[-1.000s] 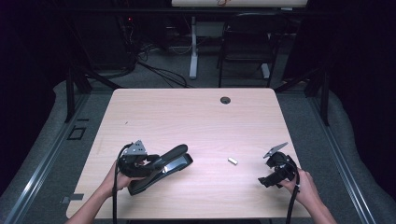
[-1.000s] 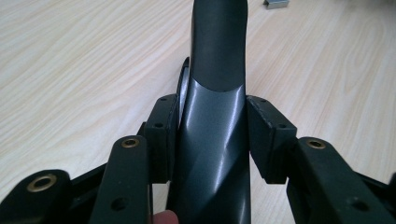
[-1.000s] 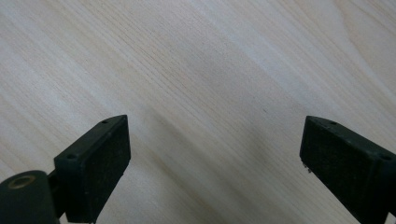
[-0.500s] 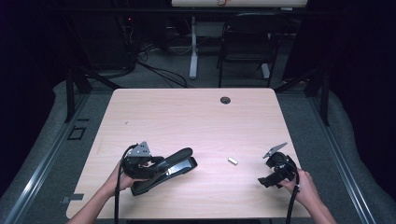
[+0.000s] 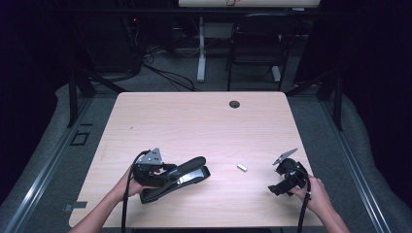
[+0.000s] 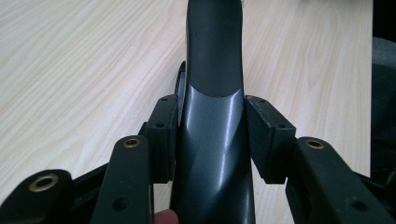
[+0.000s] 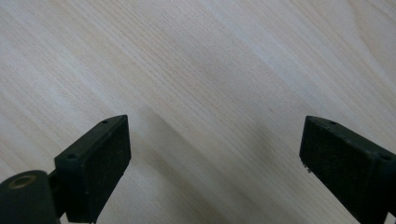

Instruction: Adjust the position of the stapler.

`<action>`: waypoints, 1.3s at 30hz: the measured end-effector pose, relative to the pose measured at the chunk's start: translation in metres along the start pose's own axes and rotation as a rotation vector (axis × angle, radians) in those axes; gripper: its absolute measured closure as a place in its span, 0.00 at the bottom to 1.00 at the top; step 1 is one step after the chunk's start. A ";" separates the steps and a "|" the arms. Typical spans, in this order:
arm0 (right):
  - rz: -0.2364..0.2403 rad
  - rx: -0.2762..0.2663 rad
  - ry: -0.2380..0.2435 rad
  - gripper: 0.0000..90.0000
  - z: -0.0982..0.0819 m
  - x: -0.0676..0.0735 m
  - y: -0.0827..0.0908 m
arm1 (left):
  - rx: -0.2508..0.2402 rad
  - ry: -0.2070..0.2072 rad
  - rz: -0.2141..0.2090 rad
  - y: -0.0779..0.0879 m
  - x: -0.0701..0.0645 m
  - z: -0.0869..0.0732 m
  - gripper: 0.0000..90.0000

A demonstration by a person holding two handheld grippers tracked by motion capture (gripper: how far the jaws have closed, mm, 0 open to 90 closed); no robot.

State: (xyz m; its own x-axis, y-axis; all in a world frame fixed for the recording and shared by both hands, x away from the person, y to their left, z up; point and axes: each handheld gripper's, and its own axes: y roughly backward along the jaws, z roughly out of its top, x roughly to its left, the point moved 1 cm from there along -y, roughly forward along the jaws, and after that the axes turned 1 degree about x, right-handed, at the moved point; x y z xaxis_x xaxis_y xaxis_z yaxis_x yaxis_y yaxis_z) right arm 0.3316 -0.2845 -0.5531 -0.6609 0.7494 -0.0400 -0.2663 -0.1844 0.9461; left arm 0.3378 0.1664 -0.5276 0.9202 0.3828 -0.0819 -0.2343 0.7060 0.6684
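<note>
A large black stapler [image 5: 187,173] lies at the near left of the wooden table [image 5: 204,121], its top arm raised off its base. My left gripper [image 5: 167,173] is shut on that top arm. In the left gripper view both pads press the sides of the stapler [image 6: 215,93], which runs straight out from my left gripper [image 6: 212,135]. A small silver strip of staples [image 5: 242,167] lies on the table between the two hands. At the near right, my right gripper [image 5: 278,188] stands open over bare wood. Nothing is between the jaws of my right gripper [image 7: 212,158].
A round cable hole [image 5: 234,104] sits near the table's far edge. Beyond the table are desk legs, a chair and cables on a dark floor. Each forearm comes in over the near edge.
My left gripper and the stapler have shifted slightly to the right and nearer. The right gripper has stayed where it was.
</note>
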 end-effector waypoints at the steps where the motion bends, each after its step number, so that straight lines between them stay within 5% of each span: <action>1: 0.006 -0.033 -0.026 0.09 -0.001 0.003 -0.002 | -0.003 -0.007 -0.004 -0.001 0.000 0.001 0.64; 16: 0.011 -0.003 -0.011 0.09 0.000 0.001 -0.003 | 0.013 -0.084 -0.069 -0.023 -0.010 0.020 0.64; 21: 0.012 -0.004 -0.003 0.09 -0.001 0.001 -0.003 | 0.039 -0.097 -0.018 -0.025 -0.017 0.024 0.58; 29: 0.007 -0.008 -0.003 0.10 -0.002 0.003 -0.002 | 0.010 0.023 0.058 -0.002 -0.016 0.015 0.32; 32: 0.011 0.004 0.005 0.10 -0.002 0.002 -0.002 | 0.007 0.081 0.117 0.015 -0.017 0.005 0.25; 37: 0.004 -0.018 -0.003 0.10 -0.002 0.004 -0.003 | 0.014 0.158 0.163 0.035 -0.020 -0.009 0.23; 39: 0.011 0.006 0.016 0.10 -0.001 0.003 -0.002 | 0.053 0.198 0.177 0.035 -0.020 -0.016 0.31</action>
State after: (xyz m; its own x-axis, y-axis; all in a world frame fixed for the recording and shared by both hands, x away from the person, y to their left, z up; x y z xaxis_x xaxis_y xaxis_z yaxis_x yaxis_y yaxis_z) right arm 0.3293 -0.2824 -0.5560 -0.6749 0.7371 -0.0346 -0.2545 -0.1885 0.9485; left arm 0.3064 0.1932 -0.5142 0.7862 0.6099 -0.0997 -0.3641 0.5874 0.7227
